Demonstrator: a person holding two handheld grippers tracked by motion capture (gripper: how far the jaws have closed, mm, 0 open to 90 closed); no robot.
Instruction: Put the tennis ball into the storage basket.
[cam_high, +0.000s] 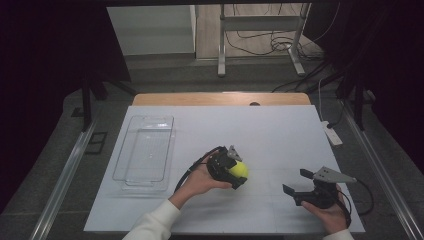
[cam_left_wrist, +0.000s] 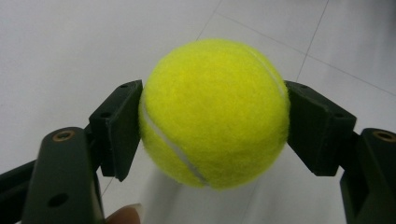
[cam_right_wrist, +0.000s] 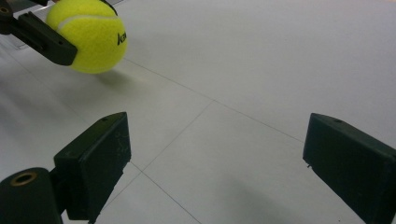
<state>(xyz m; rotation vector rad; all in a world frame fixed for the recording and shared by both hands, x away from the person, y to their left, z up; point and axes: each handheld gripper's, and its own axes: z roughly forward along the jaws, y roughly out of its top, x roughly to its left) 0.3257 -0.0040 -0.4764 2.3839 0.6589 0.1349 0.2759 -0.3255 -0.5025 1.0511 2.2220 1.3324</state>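
A yellow tennis ball (cam_high: 239, 170) is held near the middle of the white table, with my left gripper (cam_high: 235, 172) shut on it. In the left gripper view the ball (cam_left_wrist: 214, 112) sits between both black pads, lifted a little off the surface with its shadow below. My right gripper (cam_high: 298, 183) rests at the front right, open, with nothing between its pads. The right gripper view shows the ball (cam_right_wrist: 88, 35) at the upper left, with one jaw of the left gripper across it.
A clear plastic tray (cam_high: 145, 150) lies empty on the left side of the white table (cam_high: 280, 135). A white power strip (cam_high: 332, 134) hangs at the right edge. Beyond the far edge stand a metal frame and loose cables.
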